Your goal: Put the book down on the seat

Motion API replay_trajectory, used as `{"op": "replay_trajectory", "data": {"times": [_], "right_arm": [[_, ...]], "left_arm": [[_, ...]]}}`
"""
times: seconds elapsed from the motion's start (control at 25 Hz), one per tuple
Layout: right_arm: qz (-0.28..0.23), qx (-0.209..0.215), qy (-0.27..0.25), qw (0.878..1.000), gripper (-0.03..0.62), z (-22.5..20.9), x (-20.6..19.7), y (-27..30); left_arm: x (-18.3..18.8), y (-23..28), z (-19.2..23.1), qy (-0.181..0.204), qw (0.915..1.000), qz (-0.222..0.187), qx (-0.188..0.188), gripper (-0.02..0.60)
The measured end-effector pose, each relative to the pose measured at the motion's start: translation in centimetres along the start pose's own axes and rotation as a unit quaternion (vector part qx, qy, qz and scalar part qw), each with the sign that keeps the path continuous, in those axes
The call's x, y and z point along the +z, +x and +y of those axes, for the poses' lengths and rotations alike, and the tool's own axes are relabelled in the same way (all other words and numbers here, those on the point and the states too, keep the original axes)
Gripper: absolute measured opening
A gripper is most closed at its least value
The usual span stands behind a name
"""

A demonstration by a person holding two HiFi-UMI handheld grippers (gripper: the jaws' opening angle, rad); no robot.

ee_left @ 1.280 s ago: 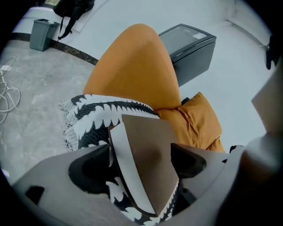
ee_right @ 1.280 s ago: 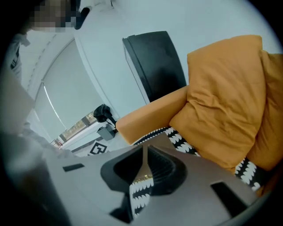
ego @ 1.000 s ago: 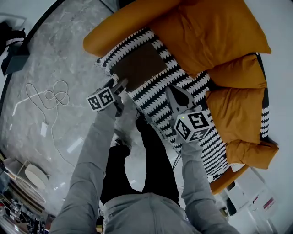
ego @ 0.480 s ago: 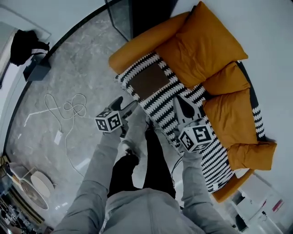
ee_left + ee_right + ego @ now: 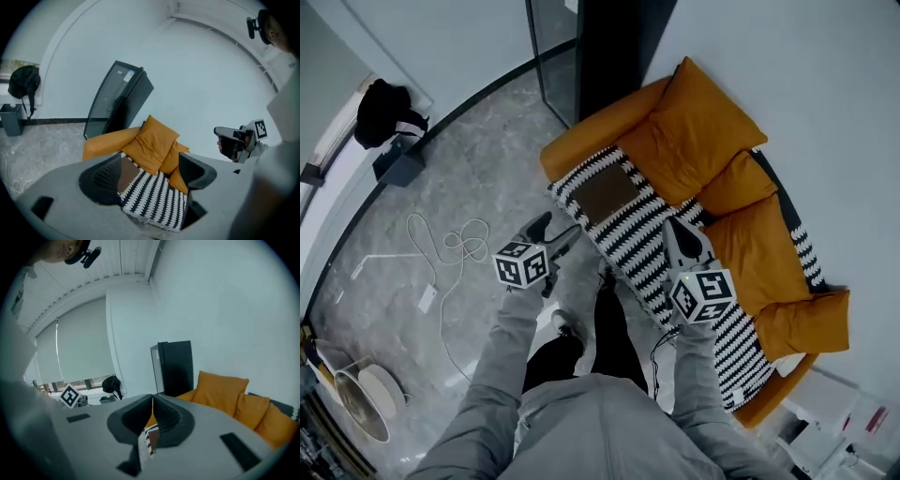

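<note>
Head view: book (image 5: 605, 195) lies flat on a black-and-white patterned throw (image 5: 642, 246) that covers the seat of an orange sofa (image 5: 591, 127), toward the armrest end. Neither gripper touches it. The left gripper (image 5: 555, 231) hangs over the grey floor (image 5: 478, 169) just in front of the seat edge and points toward the book. The right gripper (image 5: 678, 234) hangs above the throw, farther along the seat.

Left gripper view: I read the jaws as wide apart with nothing between them. Book and throw show through the gap, well beyond.

Right gripper view: jaws pressed together, tips meeting, nothing clamped. A sliver of throw shows below them.
</note>
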State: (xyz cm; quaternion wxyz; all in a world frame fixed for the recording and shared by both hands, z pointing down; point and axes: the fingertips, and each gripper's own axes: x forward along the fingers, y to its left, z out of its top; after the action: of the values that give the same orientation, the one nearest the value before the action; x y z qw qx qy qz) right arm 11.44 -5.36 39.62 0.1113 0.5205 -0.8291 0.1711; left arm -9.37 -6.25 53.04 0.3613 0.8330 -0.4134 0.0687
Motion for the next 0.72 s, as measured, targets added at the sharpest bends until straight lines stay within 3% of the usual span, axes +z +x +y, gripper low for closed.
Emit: {"op": "replay_trajectory", "data": {"times": [0.24,0.52,0.56,0.64,0.72], "right_arm": [[-0.003,0.000,-0.012,1.000,0.031,2.0,2.5,-3.8],[-0.063,0.012,-0.044,0.997,0.031,5.6,7.7,-8.1],[-0.069,0.013,-0.051,0.996,0.031,6.0,8.2,-8.8],[-0.076,0.013,-0.064,0.995,0.031,6.7,8.9,-10.2],[-0.079,0.015,-0.072,0.994,0.031,7.4,9.4,-11.4]], "left_arm": [[2.5,-3.3,-4.3,0.090,0.9956,0.011,-0.025,0.402],[5.5,-7.2,-10.3,0.205,0.9766,0.003,-0.066,0.390],[5.9,-7.7,-11.3,0.218,0.9734,0.000,-0.071,0.357],[7.1,-8.7,-13.2,0.233,0.9691,-0.018,-0.079,0.150],[8.5,-9.7,-15.0,0.235,0.9668,-0.044,-0.089,0.137]]}}
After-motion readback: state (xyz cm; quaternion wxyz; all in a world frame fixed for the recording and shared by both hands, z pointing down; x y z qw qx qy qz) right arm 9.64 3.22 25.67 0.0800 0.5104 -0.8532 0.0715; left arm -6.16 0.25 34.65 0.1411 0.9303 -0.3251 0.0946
